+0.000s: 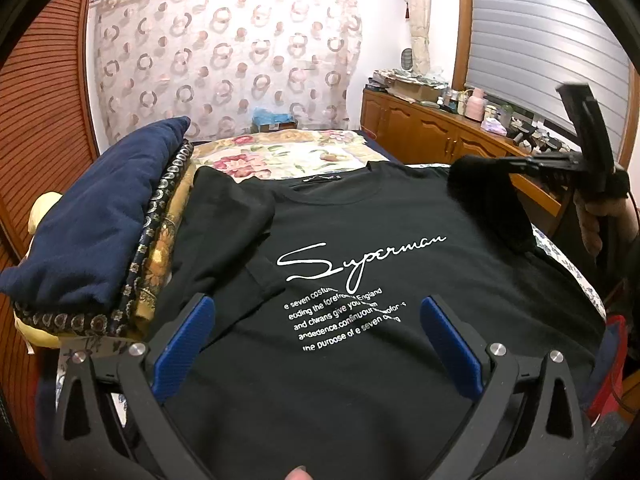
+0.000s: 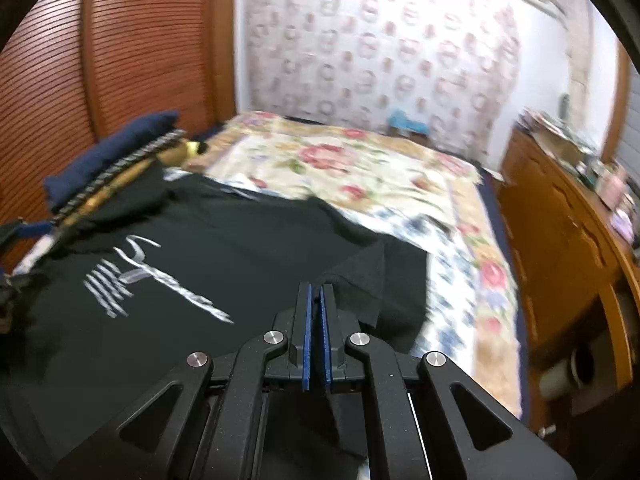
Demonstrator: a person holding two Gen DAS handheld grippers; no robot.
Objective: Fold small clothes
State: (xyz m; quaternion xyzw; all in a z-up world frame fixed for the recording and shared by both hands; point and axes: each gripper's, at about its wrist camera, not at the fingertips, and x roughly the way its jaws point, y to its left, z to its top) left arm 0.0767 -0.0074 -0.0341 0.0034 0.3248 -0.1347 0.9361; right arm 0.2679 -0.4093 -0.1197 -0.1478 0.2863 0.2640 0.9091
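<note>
A black T-shirt (image 1: 360,216) with white "Superman" print lies face up on the bed. Its left sleeve (image 1: 236,216) is folded in over the chest. My left gripper (image 1: 316,304) hovers open over the shirt's lower half, its blue pads (image 1: 184,344) wide apart with nothing between them. My right gripper (image 2: 317,292) is shut on the shirt's right sleeve (image 2: 360,280). In the left wrist view the right gripper (image 1: 506,162) holds that sleeve (image 1: 484,196) raised off the bed at the right. The right wrist view is blurred by motion.
A stack of folded clothes (image 1: 100,216), navy on top, sits on the bed left of the shirt. The floral bedspread (image 1: 280,156) stretches beyond the collar. A wooden cabinet (image 1: 420,128) with clutter runs along the right. A person's hand (image 1: 592,224) holds the right gripper.
</note>
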